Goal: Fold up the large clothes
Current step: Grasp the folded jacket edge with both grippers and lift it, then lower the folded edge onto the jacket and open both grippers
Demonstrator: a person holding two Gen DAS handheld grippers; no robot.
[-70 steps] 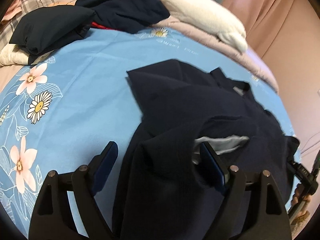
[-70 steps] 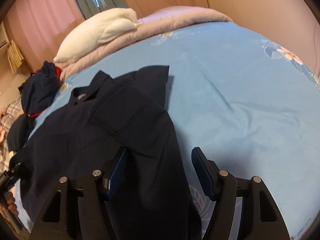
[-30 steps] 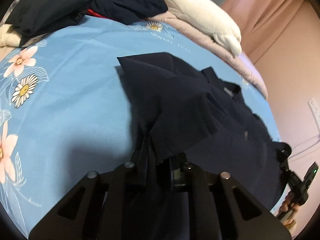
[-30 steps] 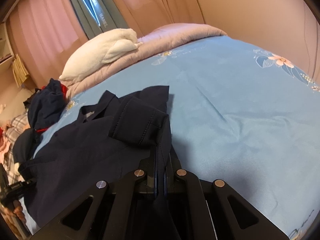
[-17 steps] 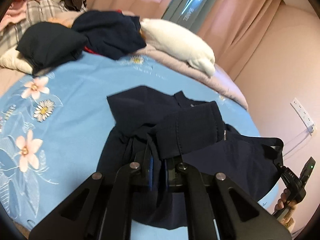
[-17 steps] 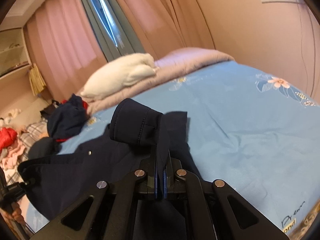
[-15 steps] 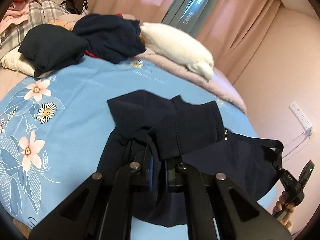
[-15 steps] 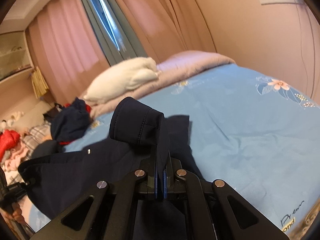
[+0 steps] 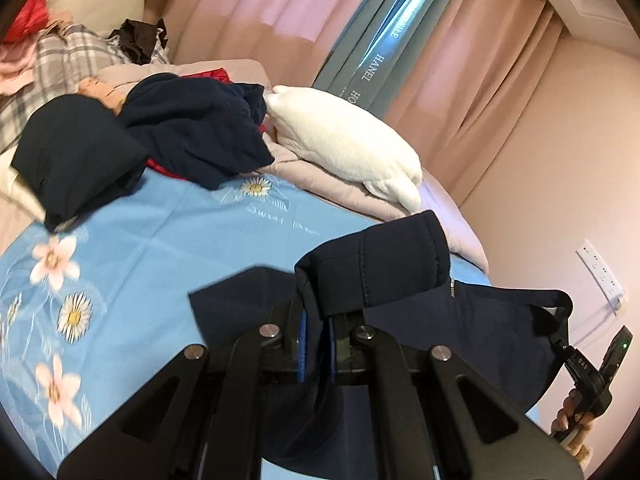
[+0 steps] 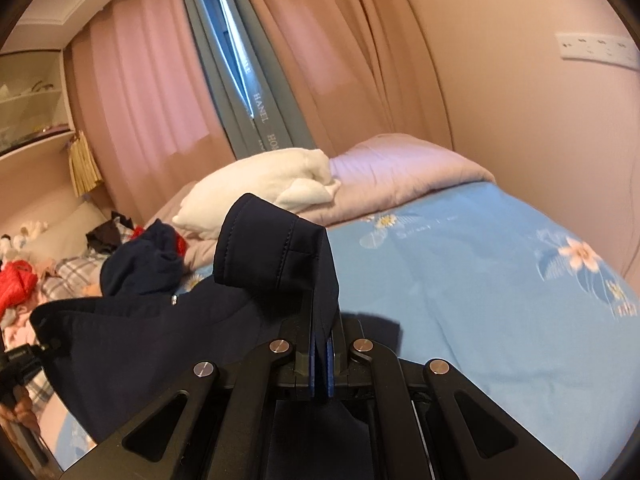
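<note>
A blue floral bedsheet [image 9: 160,240] covers the bed under me, reaching back to a folded mauve quilt [image 10: 400,176] with a white pillow [image 9: 348,144] lying on it by the pink curtains [image 10: 152,92]. At the sheet's far left corner sits a heap of dark clothes [image 9: 160,136], with plaid and red laundry behind it.

The navy jacket [image 9: 472,324] hangs between my two grippers, raised above the sheet. Its long axis runs side to side, from one grip to the other, and the cloth between sags in a shallow curve. The lower part hangs toward the bed; I cannot tell whether the hem touches the sheet. A small metal snap shows on the fabric just beside each cuff.

My left gripper [image 9: 316,344] is clenched on one edge of the jacket, the blue pads pressed on the cloth, and a sleeve cuff [image 9: 384,264] flops over the top of the fingers, its open end toward the quilt. My right gripper [image 10: 320,368] is clenched on the opposite edge in the same way, and the other cuff [image 10: 268,248] drapes over it, leaning left. In the left view, the right gripper shows small at the frame's right edge, with fingers of my hand [image 9: 572,412] wrapped on its handle.
</note>
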